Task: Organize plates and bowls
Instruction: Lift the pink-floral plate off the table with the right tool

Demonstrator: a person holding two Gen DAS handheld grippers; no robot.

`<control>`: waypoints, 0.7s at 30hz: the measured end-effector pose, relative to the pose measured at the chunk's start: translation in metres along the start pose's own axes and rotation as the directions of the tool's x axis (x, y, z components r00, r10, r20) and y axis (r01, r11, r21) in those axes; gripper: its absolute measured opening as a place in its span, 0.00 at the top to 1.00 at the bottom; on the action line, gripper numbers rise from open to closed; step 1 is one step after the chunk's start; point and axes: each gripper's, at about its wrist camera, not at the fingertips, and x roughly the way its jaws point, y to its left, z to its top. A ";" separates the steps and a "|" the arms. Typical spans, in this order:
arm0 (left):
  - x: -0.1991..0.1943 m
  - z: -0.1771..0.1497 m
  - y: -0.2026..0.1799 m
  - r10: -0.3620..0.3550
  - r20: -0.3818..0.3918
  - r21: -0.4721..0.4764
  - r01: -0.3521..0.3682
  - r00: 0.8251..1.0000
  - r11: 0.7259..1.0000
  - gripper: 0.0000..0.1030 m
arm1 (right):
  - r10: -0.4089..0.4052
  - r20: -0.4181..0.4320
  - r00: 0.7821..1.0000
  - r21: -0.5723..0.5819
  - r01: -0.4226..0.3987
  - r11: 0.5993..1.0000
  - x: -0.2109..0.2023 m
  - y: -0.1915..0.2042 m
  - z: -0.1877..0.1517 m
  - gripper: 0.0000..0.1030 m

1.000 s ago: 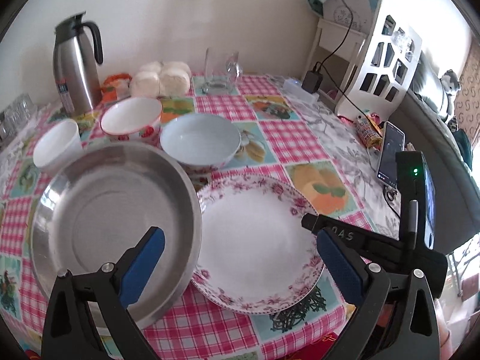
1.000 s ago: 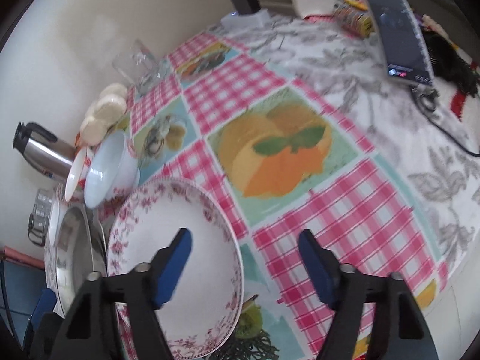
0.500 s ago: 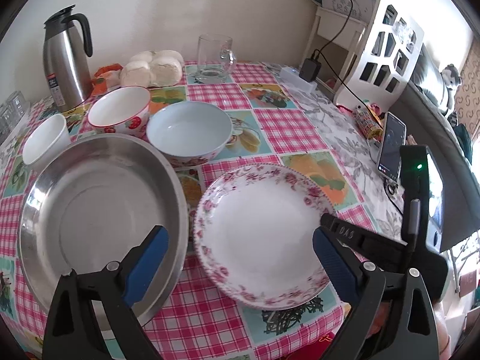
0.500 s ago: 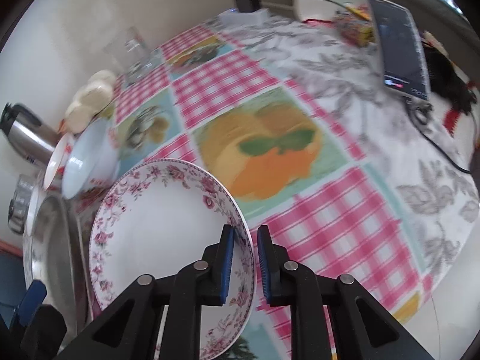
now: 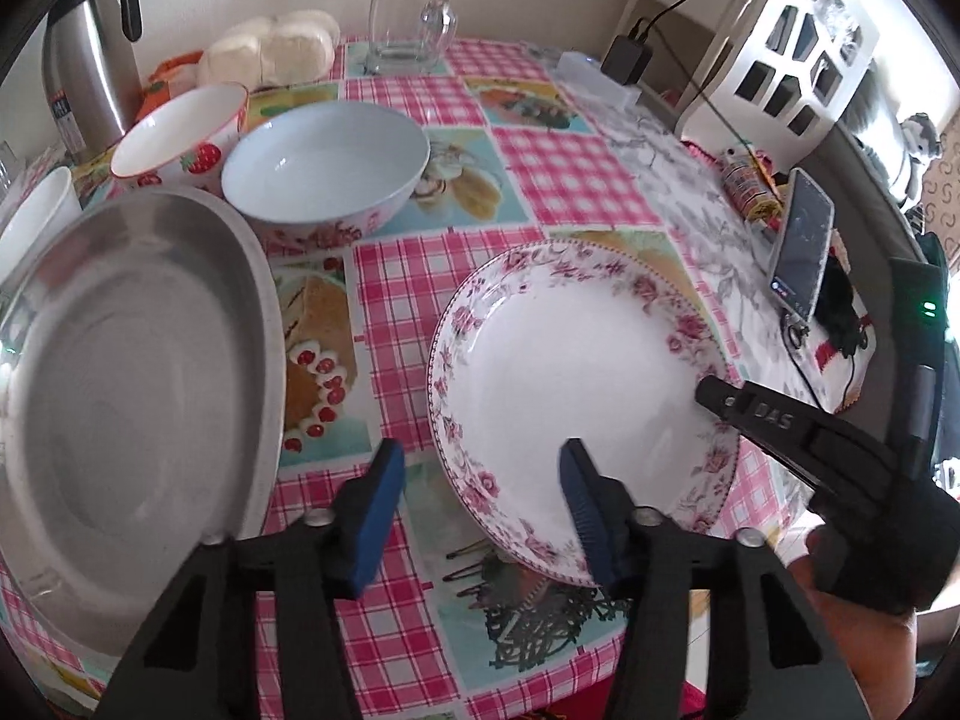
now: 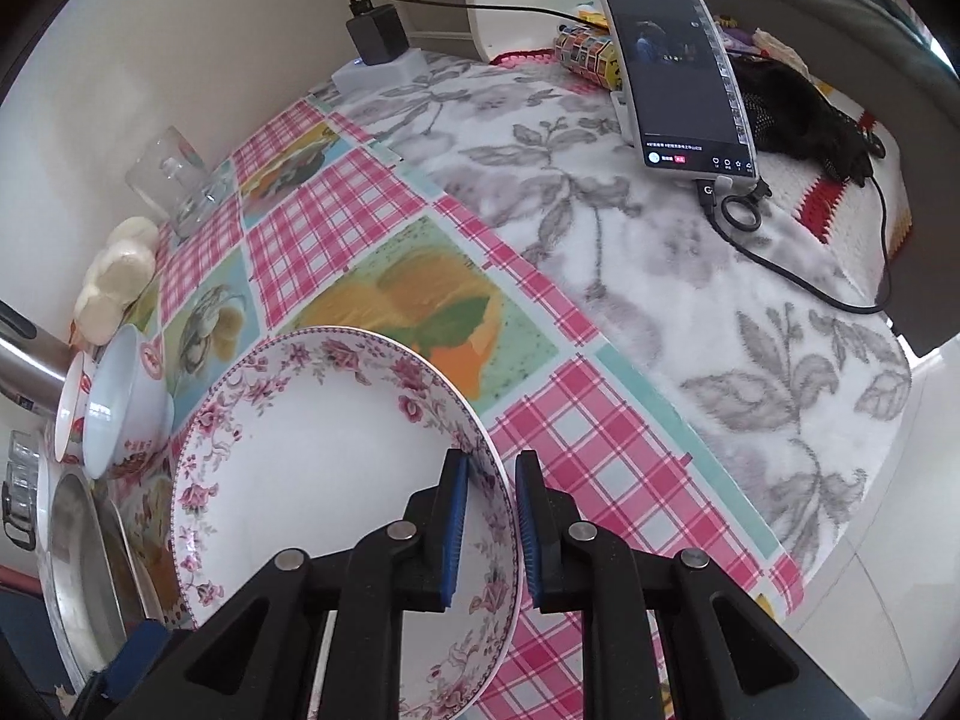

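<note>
A white plate with a pink floral rim is held tilted above the checked tablecloth. My right gripper is shut on its right rim; it also shows in the left wrist view. My left gripper is open, its jaws astride the plate's near left rim, not touching. A large steel pan lies at the left. A pale blue bowl, a strawberry bowl and a white cup stand behind it.
A steel thermos, white buns and a glass mug stand at the back. A phone with its cable, a charger and a white shelf unit are at the right.
My right gripper closed on the plate's rim and lifted it, tilting it. My left gripper moved right, away from the steel pan, and narrowed around the plate's near rim.
</note>
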 end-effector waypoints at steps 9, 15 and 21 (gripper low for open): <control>0.022 0.012 0.001 0.015 -0.036 -0.038 -0.017 0.999 0.999 0.65 | 0.036 -0.009 0.999 0.034 -0.035 0.999 0.005 -0.004 0.000 0.79; 0.039 0.021 0.002 0.037 -0.046 -0.039 -0.039 0.998 0.998 0.72 | 0.045 -0.006 0.999 0.034 -0.045 0.998 0.008 -0.003 0.002 0.77; 0.048 0.028 0.008 0.017 -0.037 -0.061 -0.019 0.999 0.998 0.75 | 0.063 -0.001 0.998 0.038 -0.063 0.997 0.011 -0.004 0.005 0.76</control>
